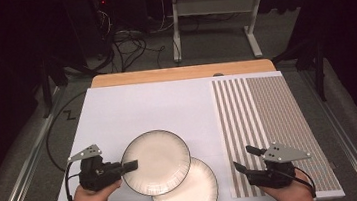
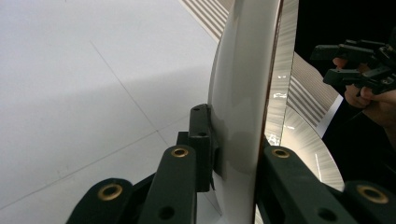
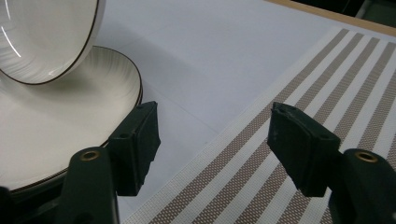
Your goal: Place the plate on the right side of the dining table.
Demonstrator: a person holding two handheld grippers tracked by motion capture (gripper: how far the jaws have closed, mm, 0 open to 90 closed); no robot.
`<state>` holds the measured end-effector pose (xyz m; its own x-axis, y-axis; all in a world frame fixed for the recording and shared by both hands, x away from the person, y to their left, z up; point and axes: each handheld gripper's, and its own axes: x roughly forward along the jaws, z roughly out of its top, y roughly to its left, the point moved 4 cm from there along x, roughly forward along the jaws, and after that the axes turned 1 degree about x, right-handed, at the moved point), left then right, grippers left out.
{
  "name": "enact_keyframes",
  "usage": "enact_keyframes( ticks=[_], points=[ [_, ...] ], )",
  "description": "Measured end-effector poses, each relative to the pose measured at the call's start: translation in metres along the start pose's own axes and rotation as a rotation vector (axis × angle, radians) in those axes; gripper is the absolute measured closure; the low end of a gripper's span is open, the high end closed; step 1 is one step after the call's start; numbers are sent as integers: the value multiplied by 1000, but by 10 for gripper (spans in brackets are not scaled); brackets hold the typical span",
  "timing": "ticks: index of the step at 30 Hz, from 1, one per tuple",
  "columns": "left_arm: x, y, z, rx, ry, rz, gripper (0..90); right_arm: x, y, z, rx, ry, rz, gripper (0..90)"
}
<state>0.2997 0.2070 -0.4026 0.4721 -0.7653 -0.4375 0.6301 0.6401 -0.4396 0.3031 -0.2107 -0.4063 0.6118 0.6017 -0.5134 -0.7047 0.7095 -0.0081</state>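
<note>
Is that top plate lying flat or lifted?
Lifted: the left tongs clamp the top plate's rim, tilting it above the lower plate.

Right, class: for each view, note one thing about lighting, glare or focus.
High view: room behind the table is dark. Left gripper view: bright streaks glint on the lower plate; the held plate's rim looks soft. Right gripper view: upper plate shadows the lower one.

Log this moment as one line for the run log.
left gripper: shut on upper plate rim, lifted | lower plate: on table, partly beneath | right gripper: open, over striped mat
</note>
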Motion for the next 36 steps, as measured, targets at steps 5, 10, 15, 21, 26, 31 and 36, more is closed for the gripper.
enact_keyframes(
  ticks=[5, 10, 15, 21, 26, 31, 36],
  points=[
    [-4, -1, -5, 29, -46, 1, 801, -4, -4, 0, 7, -19, -21, 306],
    [-6, -4, -7, 64, -82, 11, 802, -8, -8, 0, 15, -42, -43, 259],
    [-6, -3, -8, 75, -111, 33, 801, -9, -9, 2, 18, -65, -51, 199],
    [-5, -6, -6, 108, -130, 37, 802, -8, -9, 2, 19, -84, -56, 142],
    [-7, -6, -3, 136, -153, 67, 804, -7, -9, 3, 30, -97, -65, 55],
    [-10, -9, -5, 169, -168, 81, 804, -7, -9, 4, 33, -117, -75, 8],
    [-11, -11, -5, 203, -169, 93, 802, -7, -8, 4, 30, -136, -79, 8]
  ],
)
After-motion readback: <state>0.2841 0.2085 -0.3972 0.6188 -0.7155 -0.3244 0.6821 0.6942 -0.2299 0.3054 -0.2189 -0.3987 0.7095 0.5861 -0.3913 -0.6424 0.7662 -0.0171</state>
